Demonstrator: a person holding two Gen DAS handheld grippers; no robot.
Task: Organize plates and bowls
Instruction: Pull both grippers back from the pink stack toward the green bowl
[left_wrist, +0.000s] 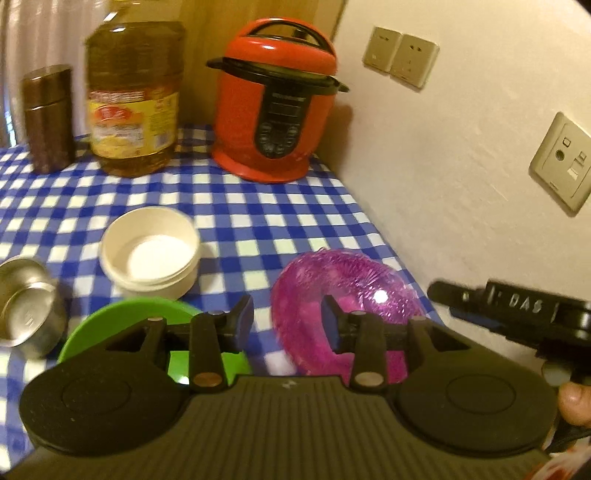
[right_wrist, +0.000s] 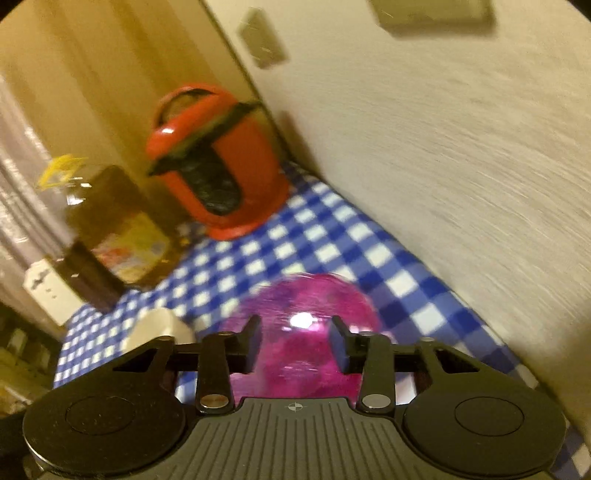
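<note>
Pink ribbed plastic bowl (left_wrist: 343, 291), checked tablecloth (left_wrist: 258, 221)

Bowls: one pink (left_wrist: 347, 295), one white (left_wrist: 151, 253), one green (left_wrist: 122, 321), one steel (left_wrist: 27, 314).

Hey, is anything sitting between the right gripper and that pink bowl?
Nothing visible. In the right wrist view the pink bowl lies directly ahead of the right gripper, whose jaws stand apart with nothing between them; the white bowl sits off to the left.

Each black hand-held gripper (left_wrist: 287, 322) has a ribbed grey body, round discs and blue-padded fingers (right_wrist: 340, 341).
</note>
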